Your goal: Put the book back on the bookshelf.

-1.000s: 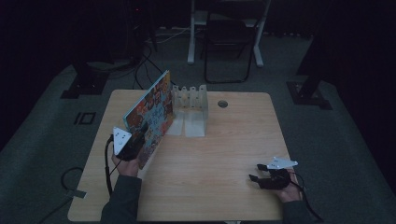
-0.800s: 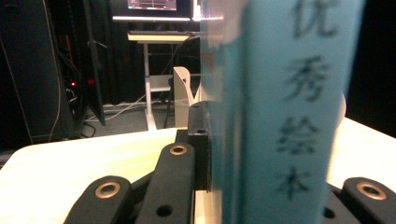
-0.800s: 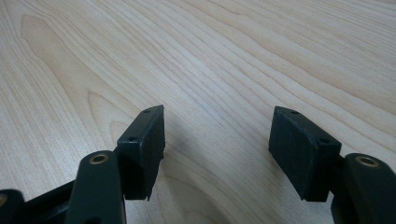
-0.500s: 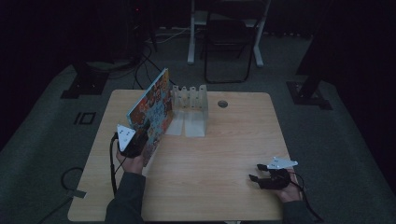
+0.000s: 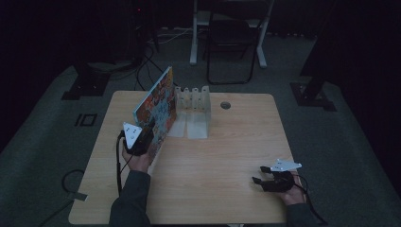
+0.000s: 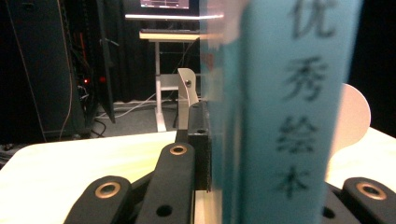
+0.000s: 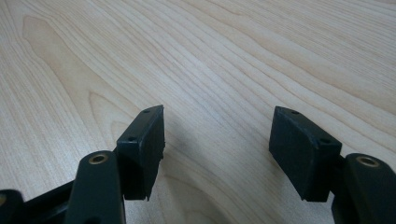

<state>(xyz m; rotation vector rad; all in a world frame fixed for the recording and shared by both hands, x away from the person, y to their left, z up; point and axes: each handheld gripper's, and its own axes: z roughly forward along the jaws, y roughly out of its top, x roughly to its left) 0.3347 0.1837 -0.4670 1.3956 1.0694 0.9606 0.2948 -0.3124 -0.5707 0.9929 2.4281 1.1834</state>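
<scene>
Picture book point(image 5: 158, 106) stands tilted at the table's point(image 5: 227, 151) far left, beside the white rack point(image 5: 193, 101), clamped in my left gripper point(image 5: 142, 142); my right gripper point(image 5: 265, 182) rests near right, jaws apart and empty.

In the left gripper view the book point(image 6: 280, 112) is blurred and cut off at the top and bottom edges — its spine hides the right jaw's pad and most of the rack point(image 6: 189, 88) behind it. In the high view the left gripper point(image 5: 137, 139) covers the book's near corner, so the pads' contact is hidden, and the cover art is too small to read. The rack's slots point(image 5: 191, 101) are dim. The right gripper point(image 5: 265, 182) is dark — its 2 pads are hard to separate. Both forearms are cut off by the bottom edge.
</scene>
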